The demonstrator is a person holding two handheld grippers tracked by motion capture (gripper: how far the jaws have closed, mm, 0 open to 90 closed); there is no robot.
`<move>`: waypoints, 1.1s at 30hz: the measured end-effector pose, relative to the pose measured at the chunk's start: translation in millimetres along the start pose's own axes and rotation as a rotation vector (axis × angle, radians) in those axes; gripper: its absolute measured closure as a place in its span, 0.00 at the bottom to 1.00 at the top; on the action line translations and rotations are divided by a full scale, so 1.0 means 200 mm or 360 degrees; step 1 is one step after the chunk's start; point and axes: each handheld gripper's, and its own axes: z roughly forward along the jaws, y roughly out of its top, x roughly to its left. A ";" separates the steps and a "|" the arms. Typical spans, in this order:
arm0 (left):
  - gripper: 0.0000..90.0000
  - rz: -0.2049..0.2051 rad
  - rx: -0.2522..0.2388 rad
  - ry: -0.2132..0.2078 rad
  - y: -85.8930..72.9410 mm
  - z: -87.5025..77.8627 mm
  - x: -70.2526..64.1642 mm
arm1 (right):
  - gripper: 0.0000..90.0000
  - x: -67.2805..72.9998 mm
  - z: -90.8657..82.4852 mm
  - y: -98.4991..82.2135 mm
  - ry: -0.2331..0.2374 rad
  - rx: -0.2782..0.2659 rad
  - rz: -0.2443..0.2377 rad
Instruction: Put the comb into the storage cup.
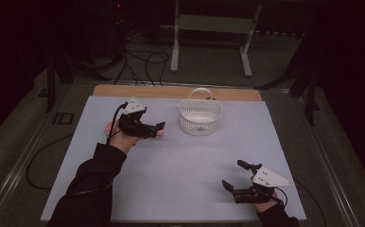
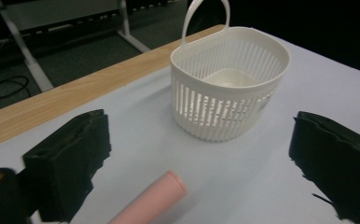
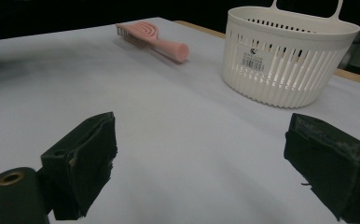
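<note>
A pink hairbrush [image 1: 160,134] lies on the pale mat, left of a white slatted basket [image 1: 200,117] with a loop handle. My left gripper [image 1: 154,128] hovers over the brush, open. In the left gripper view the brush's round pink handle [image 2: 150,200] points up between the two spread jaws, untouched, with the empty basket [image 2: 229,79] just beyond. My right gripper [image 1: 234,175] is open near the front right of the mat with nothing in it. In the right gripper view the whole brush [image 3: 152,39] lies far off and the basket [image 3: 290,56] stands to its right.
The pale mat [image 1: 185,170] covers a wooden table whose bare strip [image 1: 171,91] runs along the far edge. Beyond it are a white metal stand [image 1: 213,28] and black cables [image 1: 143,61] on the floor. Dark surroundings on both sides.
</note>
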 end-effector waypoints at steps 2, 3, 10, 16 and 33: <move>0.12 -0.0019 0.0001 0.0016 0.00 0.01 0.01 | 0.10 0.00 0.00 0.00 0.0003 0.0001 0.0001; 0.13 -0.0025 0.0001 0.0024 0.00 0.02 0.02 | 0.10 0.00 0.00 0.00 0.0003 -0.0001 -0.0001; 0.20 -0.0047 0.0029 0.0082 -0.01 0.06 0.05 | 0.10 0.00 0.00 0.00 0.0005 -0.0010 -0.0005; 0.28 -0.0070 0.0049 0.0087 -0.03 0.09 0.07 | 0.10 0.00 0.00 0.00 0.0007 -0.0009 -0.0002; 0.64 -0.0089 0.0163 0.0080 -0.09 0.20 0.09 | 0.10 0.00 0.00 0.00 0.0018 0.0010 -0.0003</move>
